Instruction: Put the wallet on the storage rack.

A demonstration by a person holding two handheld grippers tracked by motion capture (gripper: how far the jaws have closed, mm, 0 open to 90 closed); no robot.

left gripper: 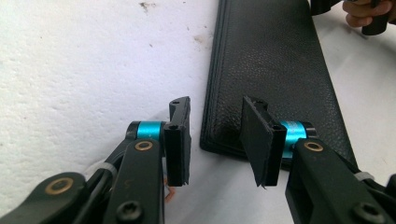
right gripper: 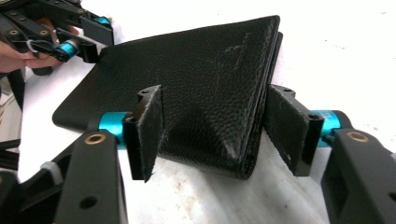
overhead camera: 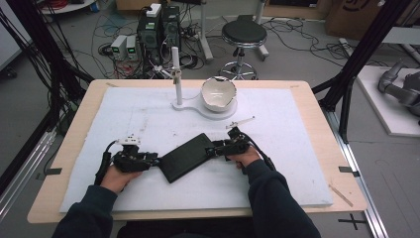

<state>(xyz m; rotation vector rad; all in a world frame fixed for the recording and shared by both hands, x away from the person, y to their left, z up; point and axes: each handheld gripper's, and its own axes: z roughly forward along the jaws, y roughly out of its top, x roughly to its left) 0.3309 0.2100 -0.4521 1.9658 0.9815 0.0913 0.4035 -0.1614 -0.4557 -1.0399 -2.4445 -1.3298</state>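
A black leather folder lies flat and slantwise on the white mat, between my two grippers. My left gripper is at its lower left end. In the left gripper view the jaws of the left gripper straddle the folder's near corner; the left pad stands clear of the edge, so it is open. My right gripper is at the upper right end. In the right gripper view the right gripper has its pads on either side of the folder's corner, and the leather buckles up between them.
A white bowl rests on a white stand with an upright post at the back middle of the mat. A thin white stick lies just behind the right gripper. The wooden table edge runs close in front.
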